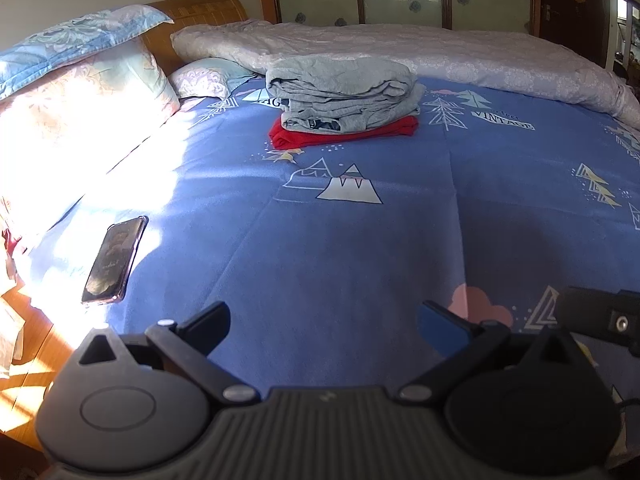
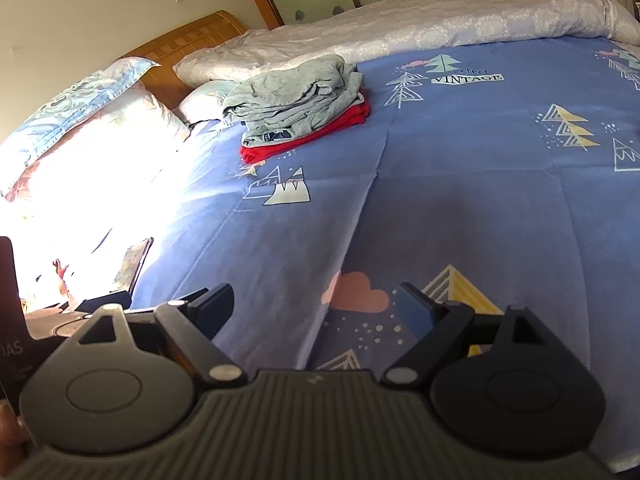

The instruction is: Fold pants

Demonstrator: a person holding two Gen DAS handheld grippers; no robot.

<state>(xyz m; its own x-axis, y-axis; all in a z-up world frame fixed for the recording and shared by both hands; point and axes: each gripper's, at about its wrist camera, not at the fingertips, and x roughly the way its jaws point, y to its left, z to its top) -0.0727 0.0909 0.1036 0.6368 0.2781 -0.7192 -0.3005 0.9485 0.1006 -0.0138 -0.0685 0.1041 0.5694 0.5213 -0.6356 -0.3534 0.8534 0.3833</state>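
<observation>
A folded stack of clothing (image 1: 344, 98) sits toward the far side of a bed covered in a blue sheet (image 1: 360, 240) printed with mountains, trees and the word "VINTAGE". The stack is grey on top, with soft crumpled layers showing at its near edge and a small dark label, and a flat red garment (image 1: 396, 128) lies at the bottom, poking out on the near side. Which layer is the pants cannot be told. The stack's long axis runs left to right across the bed, roughly parallel to the rolled pale quilt (image 1: 440, 48) just behind it. Pillows (image 1: 80, 80) lean at the headboard to the left, and a phone (image 1: 114, 260) lies in bright sun near the bed's left edge. The left gripper (image 1: 320, 320) hovers low over bare sheet, well apart from the stack, fingers spread wide and holding nothing. The right gripper (image 2: 316, 304) likewise hangs over bare sheet, spread wide and empty.
</observation>
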